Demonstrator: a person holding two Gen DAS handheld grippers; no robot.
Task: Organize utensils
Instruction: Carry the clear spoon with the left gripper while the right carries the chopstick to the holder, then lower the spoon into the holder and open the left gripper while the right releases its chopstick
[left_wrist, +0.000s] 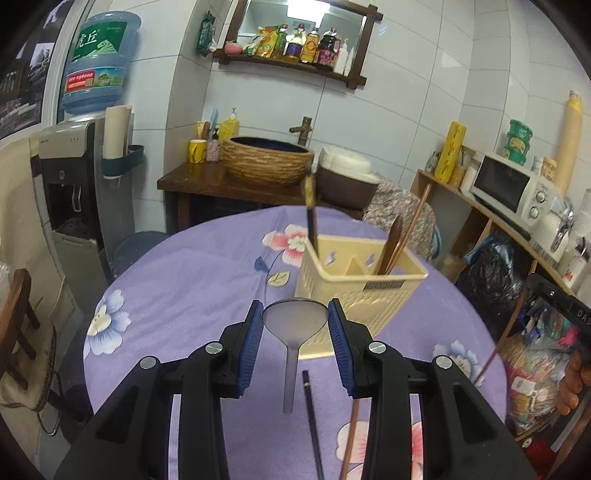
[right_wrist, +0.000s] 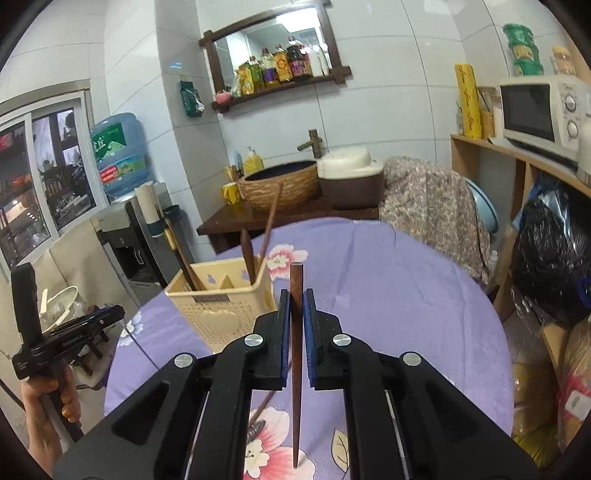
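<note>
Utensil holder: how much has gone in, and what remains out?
Done: the cream holder already has a dark chopstick in one compartment and a brown chopstick with a wooden spoon in another. In hand: the left hand-held gripper grips a translucent spoon; the right hand-held gripper clamps a brown chopstick. Left: a black chopstick and a brown one lie on the tablecloth.

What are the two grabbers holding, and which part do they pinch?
Left gripper: translucent spoon, by its bowl. Right gripper: brown chopstick, near its thick end.
</note>
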